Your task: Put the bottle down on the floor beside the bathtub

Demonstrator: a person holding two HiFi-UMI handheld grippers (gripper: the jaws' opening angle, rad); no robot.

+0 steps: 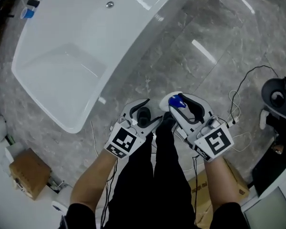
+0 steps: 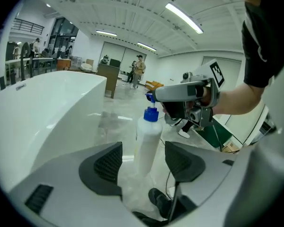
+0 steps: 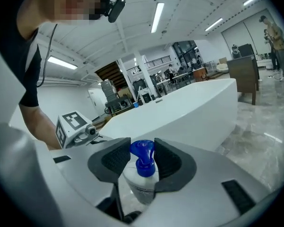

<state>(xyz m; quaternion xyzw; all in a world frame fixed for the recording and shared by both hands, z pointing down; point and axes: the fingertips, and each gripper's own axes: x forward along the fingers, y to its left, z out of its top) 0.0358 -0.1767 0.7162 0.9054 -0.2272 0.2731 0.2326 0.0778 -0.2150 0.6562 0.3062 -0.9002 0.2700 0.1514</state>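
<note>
Head view: A white bathtub (image 1: 62, 80) sits at the top left on a grey stone floor (image 1: 181, 46). A person in black trousers (image 1: 157, 175) stands next to it and holds both tongs low in front of the legs. The right tongs (image 1: 183, 100) have the blue top of a bottle (image 1: 176, 103) between them. The left tongs (image 1: 148, 108) are just beside them. A brown cardboard box (image 1: 28, 173) lies at the bottom left.

Left gripper view: The left tongs (image 2: 144, 161) are wide apart and touch nothing. A little way past them is the bottle (image 2: 148, 138), white with a blue pump top, standing up straight. The right tongs (image 2: 156, 97) hold it at the very top. The bottom of the bottle is hidden, so I cannot tell if it is on the floor. The bathtub wall is on the left.

Right gripper view: The two black pads (image 3: 114, 159) press on the blue top from both sides. The white body of the bottle (image 3: 142, 189) is below them. The bathtub is close behind.
</note>
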